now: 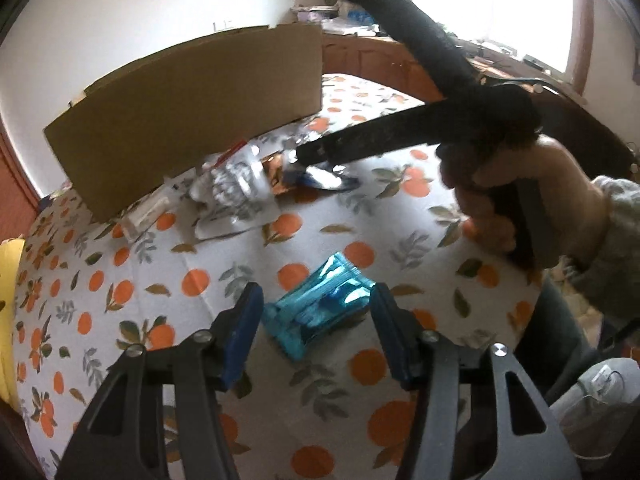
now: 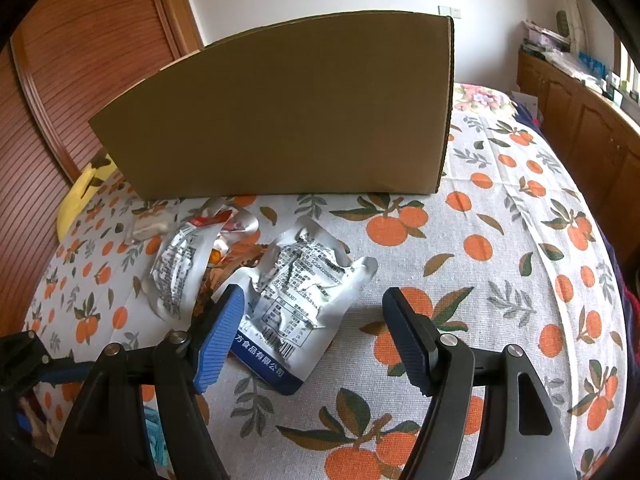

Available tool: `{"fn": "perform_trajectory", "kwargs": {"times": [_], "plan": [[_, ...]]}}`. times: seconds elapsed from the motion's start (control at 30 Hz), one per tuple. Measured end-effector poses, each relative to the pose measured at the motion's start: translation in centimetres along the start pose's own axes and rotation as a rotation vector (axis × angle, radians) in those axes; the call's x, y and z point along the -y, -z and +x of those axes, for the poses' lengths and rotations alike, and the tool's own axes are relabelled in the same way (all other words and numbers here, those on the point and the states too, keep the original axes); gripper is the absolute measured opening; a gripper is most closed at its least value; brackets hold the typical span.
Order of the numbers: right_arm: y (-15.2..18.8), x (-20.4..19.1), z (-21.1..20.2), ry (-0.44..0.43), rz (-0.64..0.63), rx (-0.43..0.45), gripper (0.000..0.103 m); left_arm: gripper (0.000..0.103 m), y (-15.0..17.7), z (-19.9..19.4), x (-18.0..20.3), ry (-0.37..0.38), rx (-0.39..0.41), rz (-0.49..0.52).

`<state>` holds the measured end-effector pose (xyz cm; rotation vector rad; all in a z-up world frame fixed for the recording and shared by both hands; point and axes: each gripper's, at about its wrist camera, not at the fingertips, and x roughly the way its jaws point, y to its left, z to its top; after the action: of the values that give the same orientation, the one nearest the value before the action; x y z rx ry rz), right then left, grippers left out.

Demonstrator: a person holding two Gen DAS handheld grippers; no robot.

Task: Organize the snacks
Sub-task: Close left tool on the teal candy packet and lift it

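Observation:
A teal foil snack packet [image 1: 320,304] lies on the orange-print cloth [image 1: 224,264]. My left gripper [image 1: 316,300] is open around it, blue pads close to its two sides. Farther back, silver snack pouches [image 1: 236,196] lie in a heap before a tall cardboard box [image 1: 192,112]. A hand [image 1: 520,200] holds my right gripper [image 1: 328,72], jaws wide, over that heap. In the right wrist view the right gripper [image 2: 313,296] stands open above a crumpled silver pouch [image 2: 296,292], with a second pouch [image 2: 180,268] to its left and the box [image 2: 288,112] behind.
A small white packet [image 2: 150,226] lies by the box's left corner. A yellow object [image 2: 80,192] sits at the cloth's left edge. Wooden slatted doors [image 2: 60,120] stand left, and wooden cabinets [image 2: 580,120] with clutter stand right under a window.

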<state>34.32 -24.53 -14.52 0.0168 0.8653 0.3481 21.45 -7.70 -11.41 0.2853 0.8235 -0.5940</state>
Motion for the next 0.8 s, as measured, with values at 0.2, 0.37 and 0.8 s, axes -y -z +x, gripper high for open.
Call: {"fn": "perform_trajectory", "kwargs": {"times": [0.2, 0.37, 0.8], "plan": [[0.0, 0.0, 0.0, 0.0, 0.003, 0.001, 0.073, 0.058, -1.4, 0.4, 1.6, -0.047, 0.003, 0.142], [0.1, 0.2, -0.1, -0.001, 0.002, 0.001, 0.073, 0.058, -1.6, 2.0, 1.2, -0.005, -0.077, 0.154], [0.1, 0.3, -0.1, -0.002, 0.006, 0.0, 0.073, 0.023, -0.7, 1.7, 0.4, 0.043, -0.129, 0.099]]}}
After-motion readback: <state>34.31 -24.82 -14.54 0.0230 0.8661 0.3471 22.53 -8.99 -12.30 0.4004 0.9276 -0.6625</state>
